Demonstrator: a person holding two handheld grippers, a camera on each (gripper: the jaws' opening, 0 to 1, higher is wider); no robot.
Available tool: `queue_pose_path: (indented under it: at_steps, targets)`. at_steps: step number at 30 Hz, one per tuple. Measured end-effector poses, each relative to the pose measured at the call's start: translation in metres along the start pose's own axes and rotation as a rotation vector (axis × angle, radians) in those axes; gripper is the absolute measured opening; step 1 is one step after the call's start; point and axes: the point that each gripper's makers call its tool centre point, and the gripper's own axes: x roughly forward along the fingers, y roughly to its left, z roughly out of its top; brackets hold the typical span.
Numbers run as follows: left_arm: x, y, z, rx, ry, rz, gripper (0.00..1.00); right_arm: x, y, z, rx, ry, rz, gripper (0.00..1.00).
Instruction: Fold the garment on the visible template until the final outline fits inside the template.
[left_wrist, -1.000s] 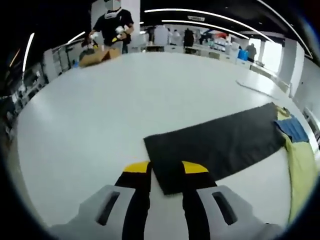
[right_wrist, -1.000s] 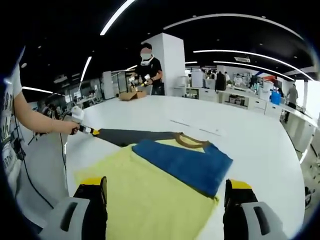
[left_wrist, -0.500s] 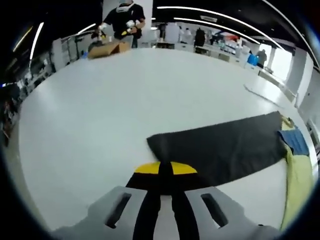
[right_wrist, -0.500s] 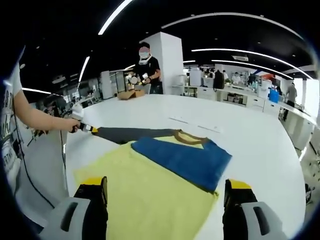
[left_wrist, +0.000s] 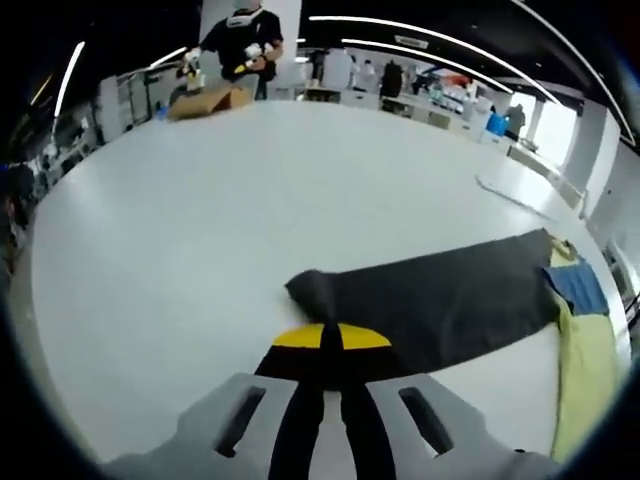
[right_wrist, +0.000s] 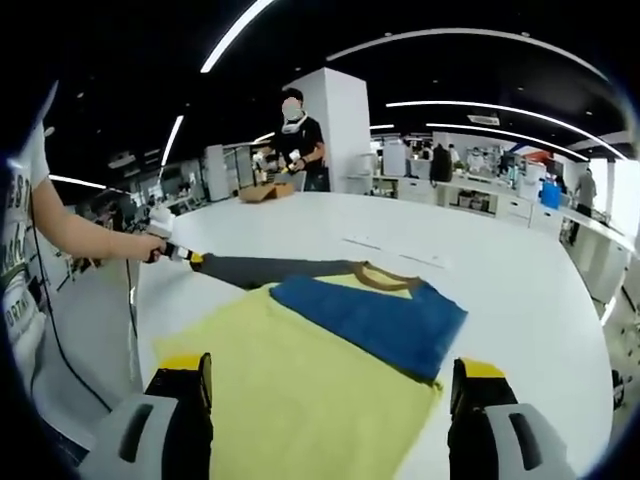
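Pinching the cuff end of the dark grey sleeve (left_wrist: 440, 300), the left gripper (left_wrist: 321, 345) has its yellow-tipped jaws pressed together on the cloth, low in the left gripper view. Just past the tips the sleeve end bunches into a small raised fold; beyond that it lies flat on the white table (left_wrist: 200, 220), running off to the right toward the garment (left_wrist: 580, 360) body, where a strip of yellow and a patch of blue show at the edge.

Right gripper view: the right gripper (right_wrist: 330, 395) holds its jaws spread wide, one at each lower corner, hovering over the near yellow hem with nothing between them. The garment (right_wrist: 300, 375) lies spread on the table (right_wrist: 500, 270). Yellow body nearest, a blue sleeve (right_wrist: 370, 320) folded across its chest, brown collar (right_wrist: 385, 278) behind that. The grey sleeve (right_wrist: 270, 270) stretches away to the left, where the left gripper (right_wrist: 178, 253), held in a hand (right_wrist: 150, 245), has its end; contact point too small to resolve from this side. A bare forearm and a white printed shirt edge show at far left.

Further back on the table: a cardboard box (left_wrist: 205, 100) near the far edge, and a person in black (right_wrist: 300, 140) standing behind it holding something in both hands. Beyond, an open room with white benches, a white pillar, ceiling light strips
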Motion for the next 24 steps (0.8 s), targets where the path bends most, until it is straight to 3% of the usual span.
queue_pose_path:
  at_steps: [11,14,24]
  targets:
    - [-0.009,-0.024,0.013,0.026,-0.028,-0.065,0.0,-0.007,0.008,-0.001,-0.018,-0.005,0.01,0.99]
    - [-0.012,-0.036,0.023,0.041,-0.068,-0.097,0.0,-0.008,0.01,-0.001,-0.021,-0.008,0.013,0.99]
    - [-0.017,-0.065,0.034,0.069,-0.073,-0.165,0.0,-0.012,0.018,-0.004,-0.03,-0.007,0.023,0.99]
